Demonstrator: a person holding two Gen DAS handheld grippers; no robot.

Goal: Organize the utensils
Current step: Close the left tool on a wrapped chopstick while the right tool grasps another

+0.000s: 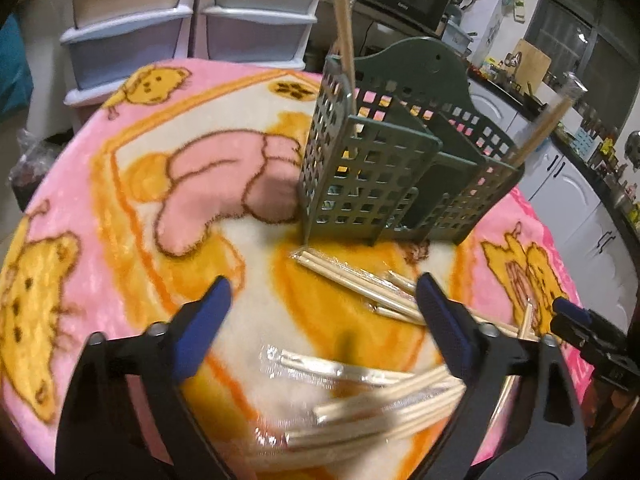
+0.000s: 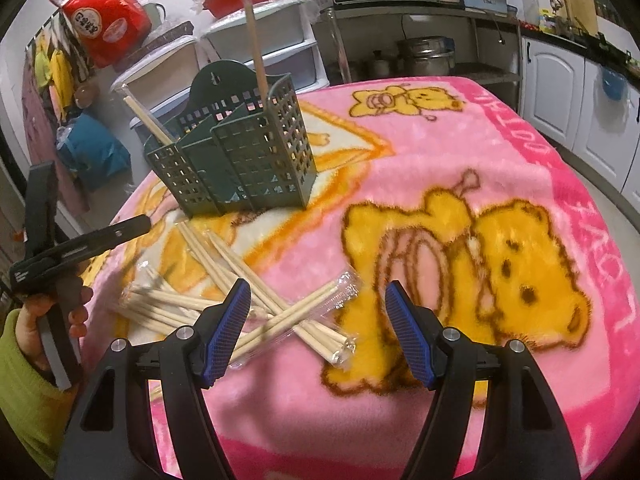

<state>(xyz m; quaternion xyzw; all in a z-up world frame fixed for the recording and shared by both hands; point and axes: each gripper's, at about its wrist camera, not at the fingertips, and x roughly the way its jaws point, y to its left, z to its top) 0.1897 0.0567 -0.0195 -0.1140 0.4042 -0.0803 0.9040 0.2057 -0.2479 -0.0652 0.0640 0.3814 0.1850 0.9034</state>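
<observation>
On the pink cartoon-bear blanket (image 2: pixel 420 168) covering the table, everything is read from the right wrist view, left to right. At nine o'clock, the left gripper (image 2: pixel 132 226) reaches in from the frame edge, held by a hand (image 2: pixel 60 312) in a green sleeve; its jaws are spread wide with nothing between them, one finger pointing up and the other toward the blanket's centre. In its own view, the left gripper (image 1: pixel 320 316) hangs over the blurred wrapped chopsticks (image 1: pixel 360 408).

At about eleven o'clock stands the green perforated utensil holder (image 2: pixel 240 160), upright on the blanket. One chopstick (image 2: pixel 146 118) leans out of its left compartment toward ten o'clock, and another chopstick (image 2: pixel 256 52) rises nearly upright from the right compartment.

Just below the holder, near the picture's centre, lies a loose pile of chopsticks (image 2: pixel 224 272), several in clear plastic wrappers, crossing one another.

At six o'clock, the right gripper (image 2: pixel 318 332) hovers with jaws spread and empty, its left blue pad (image 2: pixel 226 340) over the pile's near end, its right pad over the yellow bear.
</observation>
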